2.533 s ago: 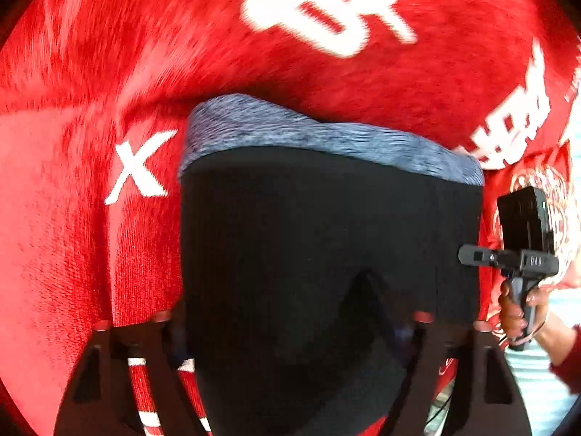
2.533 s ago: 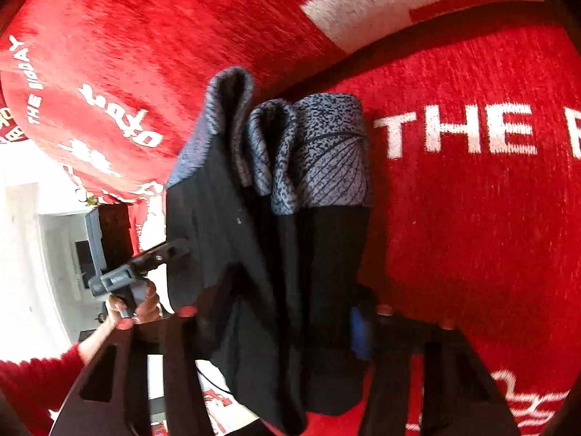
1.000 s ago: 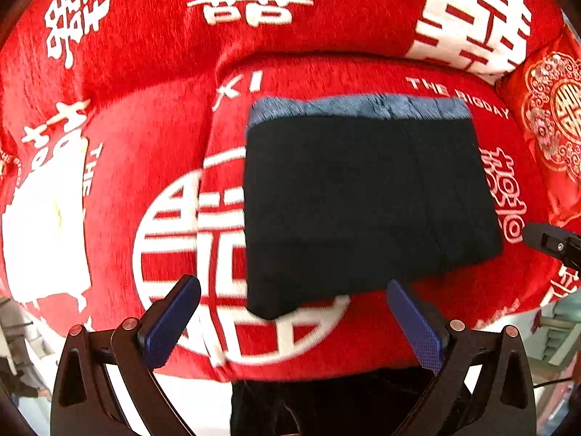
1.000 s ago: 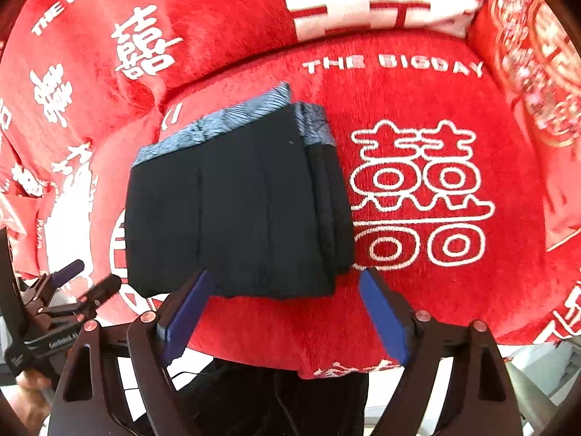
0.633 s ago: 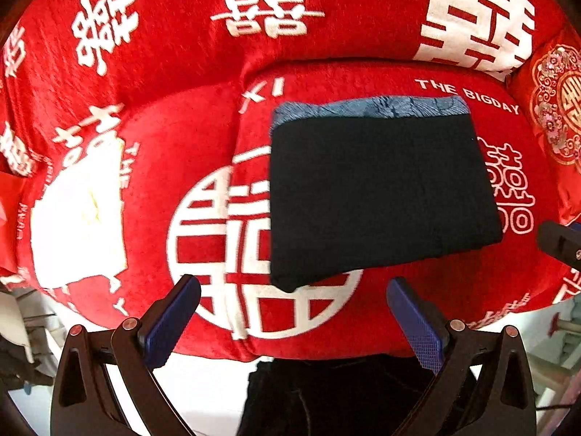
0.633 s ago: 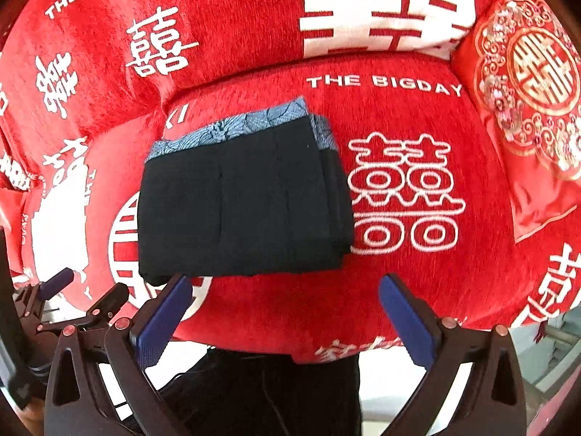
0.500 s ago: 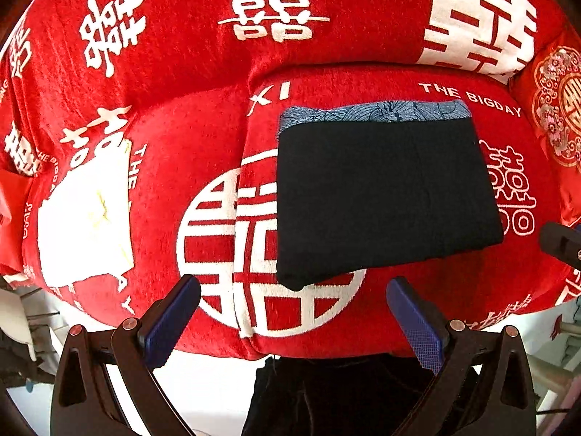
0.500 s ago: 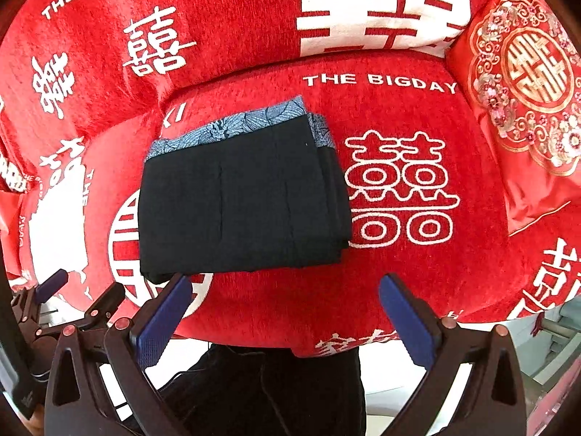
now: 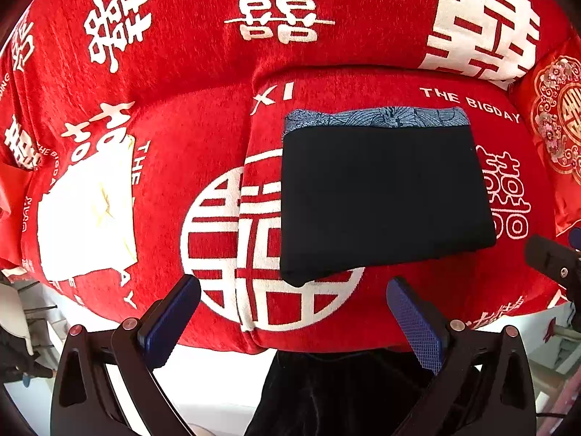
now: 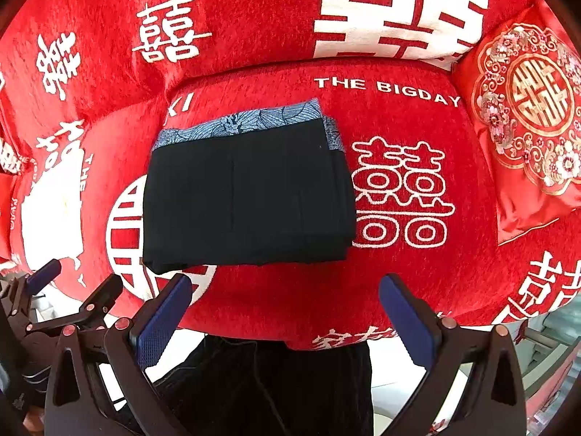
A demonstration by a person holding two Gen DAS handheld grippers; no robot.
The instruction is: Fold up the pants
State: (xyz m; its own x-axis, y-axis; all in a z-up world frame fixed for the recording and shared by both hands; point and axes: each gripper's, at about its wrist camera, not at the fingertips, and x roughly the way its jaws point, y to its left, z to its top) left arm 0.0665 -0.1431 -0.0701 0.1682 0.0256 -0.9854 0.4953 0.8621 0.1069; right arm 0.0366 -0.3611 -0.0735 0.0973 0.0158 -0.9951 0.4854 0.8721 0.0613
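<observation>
The black pants [image 9: 381, 196] lie folded into a flat rectangle on the red sofa seat [image 9: 189, 138], with the blue-grey patterned waistband along the far edge. They also show in the right wrist view [image 10: 247, 196], where stacked layers show at the right edge. My left gripper [image 9: 294, 312] is open and empty, held back from the seat's front edge. My right gripper [image 10: 287, 309] is open and empty, also in front of the seat. Neither touches the pants.
The sofa cover is red with white characters. A red and gold embroidered cushion [image 10: 526, 120] leans at the right. A white patch [image 9: 87, 214] lies on the seat's left. Dark cloth [image 10: 268, 388] hangs below the seat front. The left gripper shows at the right view's lower left [image 10: 54, 309].
Both grippers let go of the folded pants, opened and drew back from the sofa. The pants now lie flat on the seat and look smaller in both views.
</observation>
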